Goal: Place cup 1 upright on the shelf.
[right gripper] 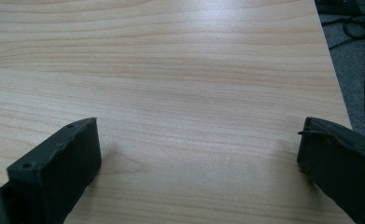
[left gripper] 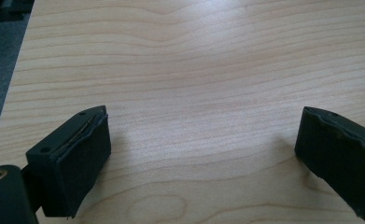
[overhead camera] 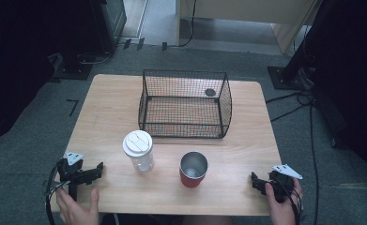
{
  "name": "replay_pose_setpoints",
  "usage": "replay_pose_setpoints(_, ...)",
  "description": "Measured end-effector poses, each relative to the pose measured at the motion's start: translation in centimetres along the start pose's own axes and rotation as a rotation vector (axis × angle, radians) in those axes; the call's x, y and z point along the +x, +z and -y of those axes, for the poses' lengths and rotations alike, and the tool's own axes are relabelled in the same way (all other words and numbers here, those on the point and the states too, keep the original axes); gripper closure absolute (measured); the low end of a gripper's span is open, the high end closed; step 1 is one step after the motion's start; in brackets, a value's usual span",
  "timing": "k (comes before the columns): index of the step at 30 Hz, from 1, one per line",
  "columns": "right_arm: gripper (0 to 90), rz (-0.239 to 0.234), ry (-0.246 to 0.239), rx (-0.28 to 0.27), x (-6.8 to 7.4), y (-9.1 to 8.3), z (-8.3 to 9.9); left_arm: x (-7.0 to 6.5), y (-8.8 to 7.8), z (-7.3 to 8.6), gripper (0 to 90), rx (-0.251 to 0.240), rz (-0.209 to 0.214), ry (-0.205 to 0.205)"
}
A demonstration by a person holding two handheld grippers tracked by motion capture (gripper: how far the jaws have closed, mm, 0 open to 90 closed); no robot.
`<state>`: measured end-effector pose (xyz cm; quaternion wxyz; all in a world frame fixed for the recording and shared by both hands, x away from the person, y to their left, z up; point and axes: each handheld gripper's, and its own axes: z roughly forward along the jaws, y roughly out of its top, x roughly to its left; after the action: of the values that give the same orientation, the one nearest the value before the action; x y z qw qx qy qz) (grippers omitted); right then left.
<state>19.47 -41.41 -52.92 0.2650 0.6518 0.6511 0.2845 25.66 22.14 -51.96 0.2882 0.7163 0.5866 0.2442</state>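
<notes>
Resting low at the near corners of a light wooden table (overhead camera: 247, 117), two hand-held grippers sit idle, with bare wood under their jaws. A black wire basket (overhead camera: 185, 104) stands past the middle of the tabletop, and everything else is placed here against it. Just in front of the basket's near left corner stands a clear plastic cup (overhead camera: 139, 151), upright, capped with a white lid (overhead camera: 137, 142). A red tumbler (overhead camera: 193, 169) with a bare metal inside stands upright in front of the basket's near right half, farther toward the person than the clear cup and apart from it, its mouth uncovered.

The left gripper (overhead camera: 96, 171) lies well to the near left of the basket, beside the clear cup but not touching it, with the person's left hand (overhead camera: 75, 206) just behind it at the table's edge. In the left gripper view its two black jaws stand wide apart, with nothing between them except wood grain. The right gripper (overhead camera: 255, 182) sits to the near right of the basket, off to the side of the red tumbler and clear of it, gripped by the right hand (overhead camera: 282, 206). In the right gripper view its jaws are likewise spread wide over bare table, holding nothing, with the table's edge and grey carpet (right gripper: 357, 70) beyond.
</notes>
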Motion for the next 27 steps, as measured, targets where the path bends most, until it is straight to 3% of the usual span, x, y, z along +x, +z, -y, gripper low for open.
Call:
replay_pose_setpoints(9,0.0,-0.002,0.003,-0.001,0.2,-0.2,0.2,0.0,0.0,0.0,4.1,0.000,0.000,0.000)
replay_pose_setpoints(14,0.0,-0.035,-0.007,-0.016,0.7,-0.7,0.1,0.0,0.0,0.0,4.1,-0.001,-0.001,0.000)
replay_pose_setpoints(18,0.0,-0.045,-0.021,-0.036,1.4,-1.1,-0.1,-0.8,0.5,-0.4,0.9,0.010,-0.047,-0.048)
replay_pose_setpoints(27,0.0,-0.092,-0.053,-0.044,3.2,-1.7,-0.4,-1.1,0.6,-0.5,0.0,0.010,-0.056,-0.060)
